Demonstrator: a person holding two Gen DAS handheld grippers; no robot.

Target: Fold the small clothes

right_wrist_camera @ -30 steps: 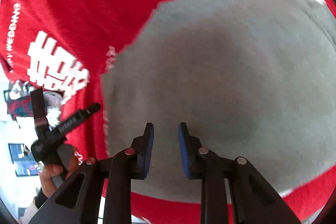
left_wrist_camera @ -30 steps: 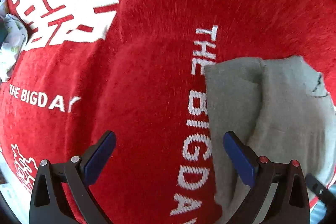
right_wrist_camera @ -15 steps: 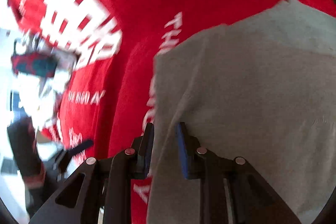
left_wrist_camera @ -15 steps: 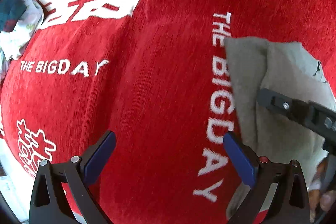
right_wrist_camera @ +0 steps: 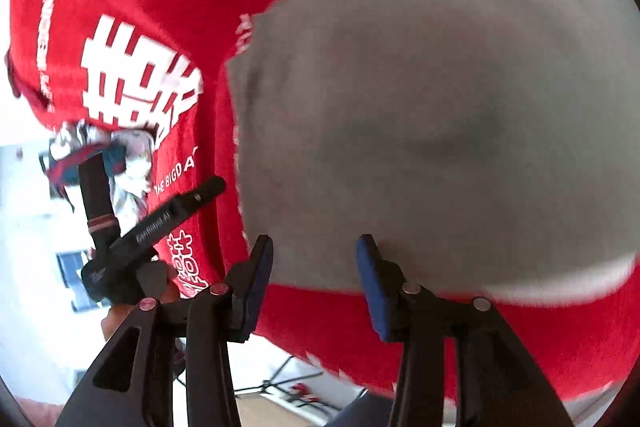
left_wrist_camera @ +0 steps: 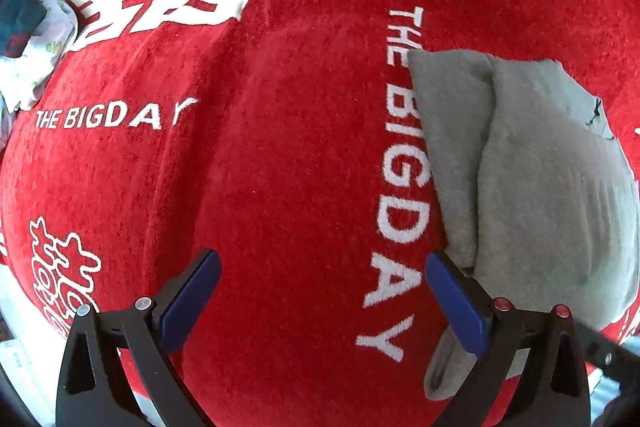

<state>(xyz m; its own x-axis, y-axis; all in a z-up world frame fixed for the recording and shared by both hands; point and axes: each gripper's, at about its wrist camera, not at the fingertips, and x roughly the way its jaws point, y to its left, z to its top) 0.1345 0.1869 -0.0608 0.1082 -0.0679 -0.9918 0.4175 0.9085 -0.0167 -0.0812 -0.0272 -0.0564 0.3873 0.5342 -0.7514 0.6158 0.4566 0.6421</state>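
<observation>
Fingers (left_wrist_camera: pixel 192 297) of both grippers spread, empty; grey garment (left_wrist_camera: pixel 536 183) folded on red cloth (left_wrist_camera: pixel 280 147).

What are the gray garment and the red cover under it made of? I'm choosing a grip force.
Gray garment: soft matte knit, probably cotton jersey, with rounded folds. Red cover: plush, short-pile fabric like towelling or velvet; fuzzy nap visible, white lettering.

I am looking at a red cloth (left_wrist_camera: pixel 280 167) carrying white lettering and white block characters toward ten o'clock. At three o'clock a plain grey garment (left_wrist_camera: pixel 540 187) is lying on it. At nine o'clock a white bundle (left_wrist_camera: pixel 44 39) is showing faint green specks beside something teal. My fingers (left_wrist_camera: pixel 192 299) are wearing blue pads on black frames.
</observation>
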